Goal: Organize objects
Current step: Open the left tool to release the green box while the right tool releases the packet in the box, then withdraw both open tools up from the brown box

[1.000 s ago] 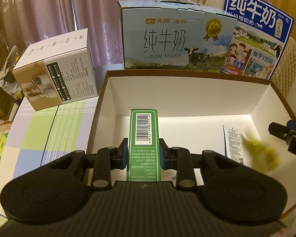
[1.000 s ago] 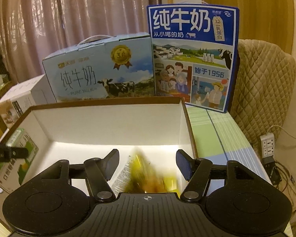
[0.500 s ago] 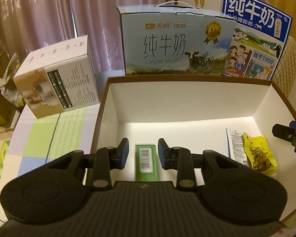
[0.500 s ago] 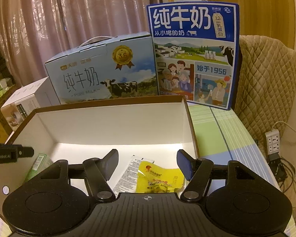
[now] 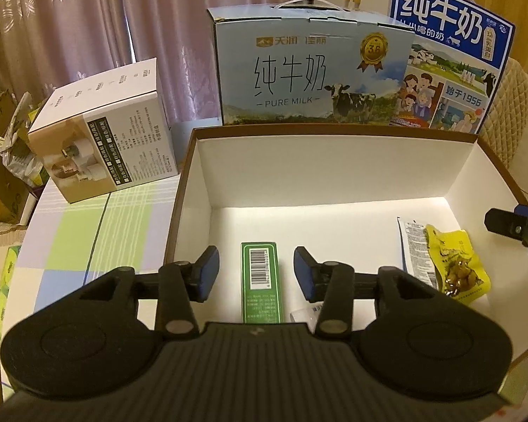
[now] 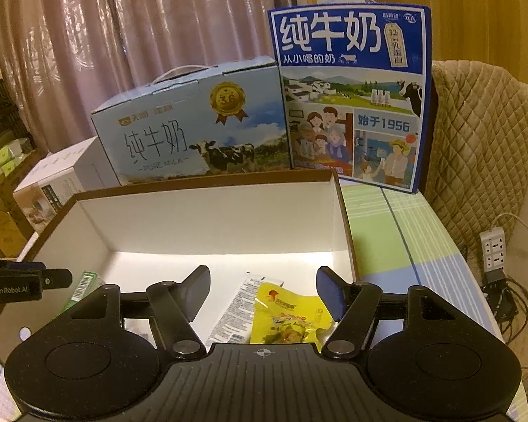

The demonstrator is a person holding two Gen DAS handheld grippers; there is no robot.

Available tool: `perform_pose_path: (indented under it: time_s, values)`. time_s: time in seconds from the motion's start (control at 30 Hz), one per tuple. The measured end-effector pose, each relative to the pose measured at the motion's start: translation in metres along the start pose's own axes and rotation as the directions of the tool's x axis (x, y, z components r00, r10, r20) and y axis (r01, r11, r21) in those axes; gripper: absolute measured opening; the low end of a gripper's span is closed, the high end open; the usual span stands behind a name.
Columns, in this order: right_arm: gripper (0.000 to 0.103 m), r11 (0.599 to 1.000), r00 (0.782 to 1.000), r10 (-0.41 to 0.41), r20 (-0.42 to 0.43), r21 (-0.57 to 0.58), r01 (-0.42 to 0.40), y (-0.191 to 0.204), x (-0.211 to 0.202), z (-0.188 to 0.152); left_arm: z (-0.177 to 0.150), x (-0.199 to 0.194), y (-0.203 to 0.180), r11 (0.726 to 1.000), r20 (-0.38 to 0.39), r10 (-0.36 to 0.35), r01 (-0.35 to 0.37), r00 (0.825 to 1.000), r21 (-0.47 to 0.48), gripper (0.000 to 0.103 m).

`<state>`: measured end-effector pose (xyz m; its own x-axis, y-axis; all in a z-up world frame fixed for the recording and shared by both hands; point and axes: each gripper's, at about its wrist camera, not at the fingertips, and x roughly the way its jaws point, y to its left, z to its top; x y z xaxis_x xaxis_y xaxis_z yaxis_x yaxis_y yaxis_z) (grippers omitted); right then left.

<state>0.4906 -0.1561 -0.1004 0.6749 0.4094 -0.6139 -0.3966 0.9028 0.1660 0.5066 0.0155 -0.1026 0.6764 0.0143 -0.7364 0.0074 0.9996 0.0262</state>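
A green carton with a barcode point(image 5: 262, 281) lies flat on the floor of the brown-rimmed white box point(image 5: 320, 179), below my open left gripper point(image 5: 255, 272); its fingers do not touch it. A yellow snack packet point(image 5: 456, 263) lies at the box's right, partly over a white sachet point(image 5: 415, 249). My right gripper point(image 6: 264, 281) hangs open above the same yellow packet point(image 6: 288, 320) and white sachet point(image 6: 239, 306). In the right wrist view the green carton point(image 6: 82, 288) peeks out behind the left gripper's tip point(image 6: 24, 281). The right gripper's tip point(image 5: 517, 228) shows in the left wrist view.
Behind the box stand a light-blue milk case point(image 5: 313, 77) and a dark-blue milk case point(image 5: 450, 59). A white appliance box point(image 5: 105, 133) sits to the left on the checked tablecloth point(image 5: 88, 232). A quilted chair point(image 6: 482, 140) and a power strip point(image 6: 492, 249) are at the right.
My left gripper let go of the green carton, which now lies flat in the box, and its jaws opened wider. The yellow packet dropped from the right gripper and settled on the box floor.
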Motion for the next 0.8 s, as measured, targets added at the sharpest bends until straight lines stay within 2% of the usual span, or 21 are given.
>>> perform_pose_path:
  time_s: [0.4,0.57,0.63,0.8]
  values:
    - [0.064,0.997,0.996,0.076,0.04,-0.012,-0.076,0.026,-0.052,0.01,-0.012,-0.055,0.006,1.0,0.013,0.002,-0.002,1.0,0.0,0.061]
    - [0.064,0.995,0.994,0.098,0.055,-0.009,-0.098,0.032,-0.085,-0.002,-0.024,-0.087,0.009,1.0,0.016,-0.02,0.02,1.0,-0.02,0.064]
    - [0.065,0.994,0.993,0.108,0.055,0.0,-0.108,0.034,-0.098,-0.009,-0.029,-0.102,0.008,0.999,0.024,-0.026,0.026,0.999,-0.02,0.068]
    - [0.065,0.992,0.991,0.126,0.053,-0.018,-0.125,0.041,-0.124,-0.025,-0.043,-0.135,0.006,0.998,0.039,-0.049,0.05,0.998,-0.027,0.069]
